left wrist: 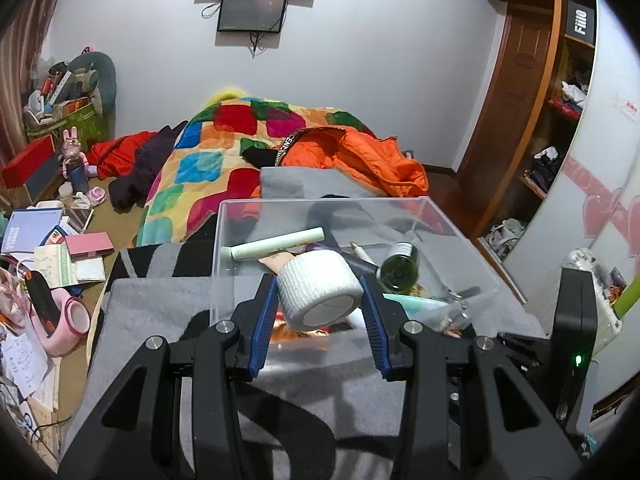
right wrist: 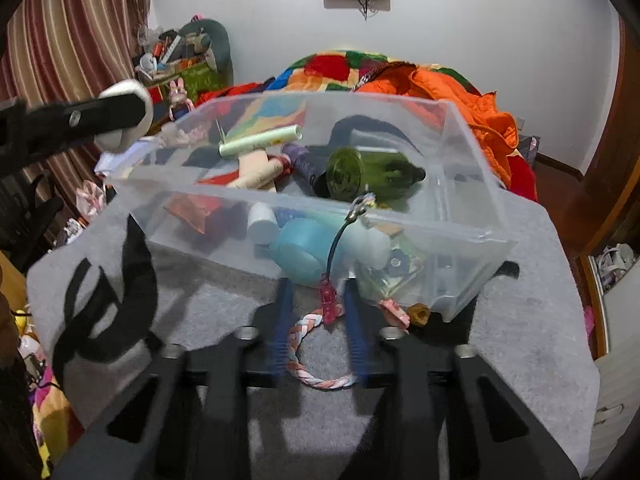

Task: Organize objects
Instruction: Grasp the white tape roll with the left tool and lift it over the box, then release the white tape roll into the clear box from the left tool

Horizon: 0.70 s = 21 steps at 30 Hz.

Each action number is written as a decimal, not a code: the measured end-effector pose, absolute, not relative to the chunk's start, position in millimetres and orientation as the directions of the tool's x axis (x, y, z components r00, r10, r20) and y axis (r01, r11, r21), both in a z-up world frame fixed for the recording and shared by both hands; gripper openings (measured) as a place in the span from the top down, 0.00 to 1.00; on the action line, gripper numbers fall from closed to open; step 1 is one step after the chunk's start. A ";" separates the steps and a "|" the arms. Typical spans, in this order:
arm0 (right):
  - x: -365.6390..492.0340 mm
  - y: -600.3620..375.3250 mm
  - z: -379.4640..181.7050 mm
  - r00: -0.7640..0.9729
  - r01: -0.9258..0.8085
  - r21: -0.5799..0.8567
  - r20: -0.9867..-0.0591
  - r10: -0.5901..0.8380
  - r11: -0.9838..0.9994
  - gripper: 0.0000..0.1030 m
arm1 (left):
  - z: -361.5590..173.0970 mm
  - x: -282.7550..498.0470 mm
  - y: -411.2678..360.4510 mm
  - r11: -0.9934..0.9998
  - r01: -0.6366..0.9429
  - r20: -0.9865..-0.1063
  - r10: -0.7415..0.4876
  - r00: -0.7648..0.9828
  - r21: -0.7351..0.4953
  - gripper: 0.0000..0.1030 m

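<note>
My left gripper (left wrist: 320, 292) is shut on a white roll of bandage tape (left wrist: 316, 284), which it holds just above the near rim of a clear plastic bin (left wrist: 320, 201). The right wrist view shows the same roll (right wrist: 120, 140) at the upper left, beside the bin (right wrist: 472, 184). My right gripper (right wrist: 318, 320) hovers low over the grey felt in front of the bin, its blue fingers apart. Between them lie a pink charm (right wrist: 328, 304) on a black cord and a pink-white braided loop (right wrist: 320, 380). Neither pad presses on them. The cord's metal clasp (right wrist: 360, 208) rests at the bin's rim.
The bin holds a green glass bottle (right wrist: 360, 172), a pale green tube (right wrist: 260, 140), a teal item (right wrist: 300, 252) and several small things. It stands on a grey felt mat (right wrist: 520, 340) on a bed with a patchwork quilt (left wrist: 208, 160) and an orange jacket (left wrist: 368, 156). Clutter covers the floor at the left.
</note>
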State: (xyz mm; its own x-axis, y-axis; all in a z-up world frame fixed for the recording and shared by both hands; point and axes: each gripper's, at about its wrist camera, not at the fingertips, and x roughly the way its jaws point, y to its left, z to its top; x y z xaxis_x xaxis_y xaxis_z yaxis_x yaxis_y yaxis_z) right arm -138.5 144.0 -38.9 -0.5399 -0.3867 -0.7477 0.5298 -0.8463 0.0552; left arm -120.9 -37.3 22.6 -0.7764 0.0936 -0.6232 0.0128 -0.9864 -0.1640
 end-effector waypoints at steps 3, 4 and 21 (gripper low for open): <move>-141.3 141.5 -45.3 -0.536 0.521 0.043 -0.761 -0.367 -0.852 0.91 | 19.6 -131.3 -35.2 -0.990 0.016 -0.635 0.076 -0.769 -0.139 0.60; -140.7 141.7 -45.0 -0.537 0.522 0.044 -0.759 -0.368 -0.852 0.91 | 18.8 -135.6 -34.3 -0.991 0.013 -0.638 0.075 -0.766 -0.132 0.60; -124.8 162.2 18.1 -0.585 0.571 0.136 -0.625 -0.517 -0.810 0.91 | -8.8 -174.9 -41.1 -0.993 0.024 -0.707 0.067 -0.704 -0.118 0.60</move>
